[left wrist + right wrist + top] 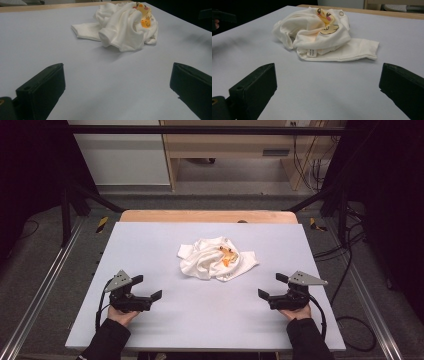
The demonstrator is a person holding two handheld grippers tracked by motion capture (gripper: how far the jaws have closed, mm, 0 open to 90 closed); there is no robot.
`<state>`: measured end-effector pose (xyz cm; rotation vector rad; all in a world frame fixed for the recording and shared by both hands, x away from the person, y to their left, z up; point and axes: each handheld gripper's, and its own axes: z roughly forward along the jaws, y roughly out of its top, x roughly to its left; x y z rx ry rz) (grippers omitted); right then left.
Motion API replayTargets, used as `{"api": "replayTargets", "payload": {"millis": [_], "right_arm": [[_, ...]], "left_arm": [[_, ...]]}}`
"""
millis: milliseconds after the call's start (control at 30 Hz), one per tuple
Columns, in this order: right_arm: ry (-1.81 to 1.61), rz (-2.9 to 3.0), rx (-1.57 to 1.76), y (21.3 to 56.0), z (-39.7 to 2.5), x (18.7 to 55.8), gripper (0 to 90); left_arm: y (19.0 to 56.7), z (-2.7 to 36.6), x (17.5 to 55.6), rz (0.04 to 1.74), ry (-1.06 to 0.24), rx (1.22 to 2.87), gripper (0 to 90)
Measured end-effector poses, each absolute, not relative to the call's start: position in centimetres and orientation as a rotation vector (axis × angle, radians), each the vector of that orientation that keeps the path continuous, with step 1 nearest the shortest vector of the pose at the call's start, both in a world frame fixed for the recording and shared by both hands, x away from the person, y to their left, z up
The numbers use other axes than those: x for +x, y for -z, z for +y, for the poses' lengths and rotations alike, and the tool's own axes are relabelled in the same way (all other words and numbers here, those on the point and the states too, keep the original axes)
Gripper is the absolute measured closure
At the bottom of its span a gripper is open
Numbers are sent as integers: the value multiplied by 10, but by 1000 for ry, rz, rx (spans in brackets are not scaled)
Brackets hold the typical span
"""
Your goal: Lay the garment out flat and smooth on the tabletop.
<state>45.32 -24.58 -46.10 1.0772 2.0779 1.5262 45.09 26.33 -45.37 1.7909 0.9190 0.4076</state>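
A crumpled white baby garment (pixel 217 258) with a yellow and orange cartoon print lies in a heap near the middle of the pale table (pixel 150 245). In the left gripper view the garment (pixel 122 27) sits ahead and to the right; in the right gripper view the garment (pixel 322 35) shows a small label and a snap button. My left gripper (pixel 147 287) rests near the table's front left, open, with nothing between its jaws. At the front right my right gripper (pixel 270 286) is likewise open and holds nothing. Both grippers stand well short of the cloth.
The table has a wooden strip (pixel 207 216) along its far edge. Black frame posts (pixel 67 205) and loose cables (pixel 345 270) flank the table on the floor. A wooden cabinet (pixel 235 150) stands behind.
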Motion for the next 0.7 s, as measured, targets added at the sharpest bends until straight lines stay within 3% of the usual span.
{"api": "replayTargets", "payload": {"millis": [700], "right_arm": [[-1519,2118,1038,449,-219,465,18]], "left_arm": [[436,243,462,917,-402,1795,0]]}}
